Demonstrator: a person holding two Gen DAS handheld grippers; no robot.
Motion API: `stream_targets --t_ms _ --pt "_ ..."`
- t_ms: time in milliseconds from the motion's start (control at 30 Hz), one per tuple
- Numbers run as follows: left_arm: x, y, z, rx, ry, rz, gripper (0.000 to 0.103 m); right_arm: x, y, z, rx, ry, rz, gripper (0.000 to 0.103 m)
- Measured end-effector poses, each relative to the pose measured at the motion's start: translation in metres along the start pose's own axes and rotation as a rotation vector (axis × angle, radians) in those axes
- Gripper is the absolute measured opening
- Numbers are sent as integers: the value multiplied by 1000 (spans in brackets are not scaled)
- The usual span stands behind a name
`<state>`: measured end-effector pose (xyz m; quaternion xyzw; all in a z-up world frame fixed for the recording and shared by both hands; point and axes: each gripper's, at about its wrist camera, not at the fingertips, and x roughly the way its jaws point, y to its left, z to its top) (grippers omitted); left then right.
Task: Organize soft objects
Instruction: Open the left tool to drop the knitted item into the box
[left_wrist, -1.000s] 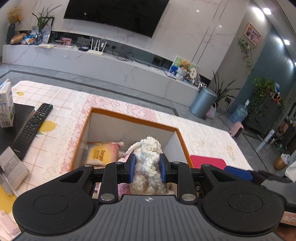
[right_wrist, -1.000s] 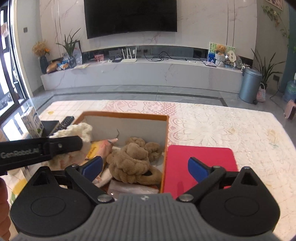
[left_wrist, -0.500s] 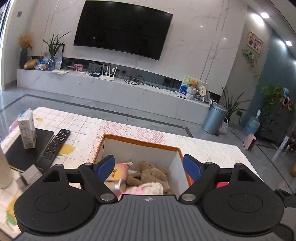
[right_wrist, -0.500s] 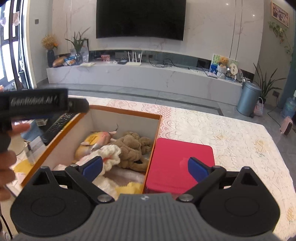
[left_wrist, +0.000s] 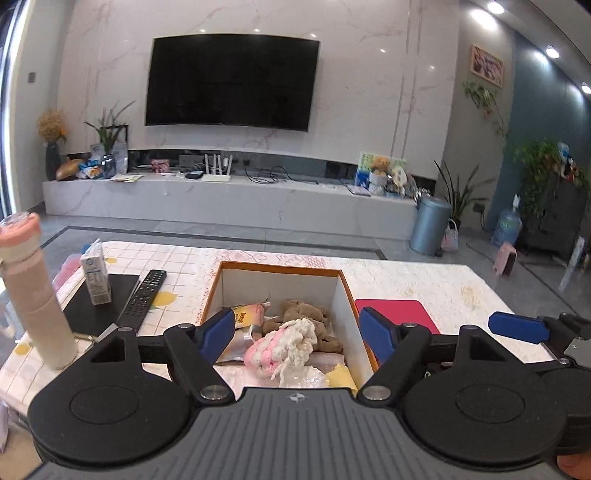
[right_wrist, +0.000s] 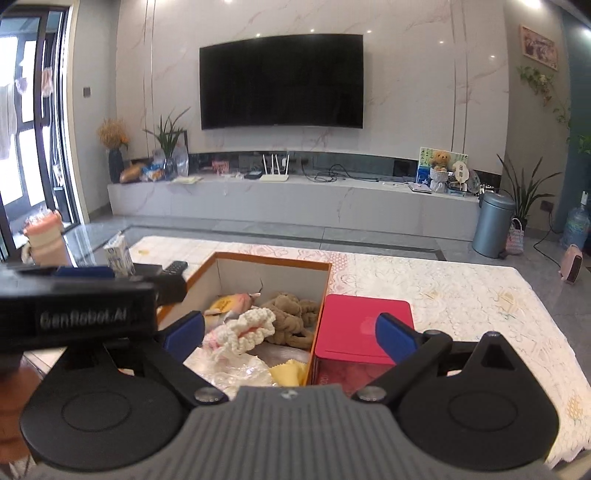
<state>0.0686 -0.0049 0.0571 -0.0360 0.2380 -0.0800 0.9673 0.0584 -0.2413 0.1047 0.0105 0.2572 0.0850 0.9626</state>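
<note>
We look across a table under a pale lace-patterned cloth, checked with lemons at its left end, in a living room with grey floor tiles. A dark TV hangs on the marble wall above a long low console; a grey bin and potted plants stand to the right.

On the table sits an orange-rimmed box with white inner walls. In it lie a pink-and-white knit toy, a brown plush behind it, a yellow packet and crinkled plastic. A red lid lies flat just beside the box on its right. Left of the box are a remote, a milk carton on a black pad, and a pink bottle near the edge.

Our left gripper has its jaws wide, just closing a little, nothing between them; the knit toy lies free below. Our right gripper is spread too, empty, over the box and lid. In the right view the left tool's black body blocks the table's left end.
</note>
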Motion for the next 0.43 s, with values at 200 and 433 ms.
stream_targets --t_ms 200,433 --pt "-17 -5 -3 51 -44 20 90 -20 4 -7 -10 -27 -9 97" --pt "-23 -1 -14 53 -62 14 90 -26 7 -13 -23 -43 -19 97"
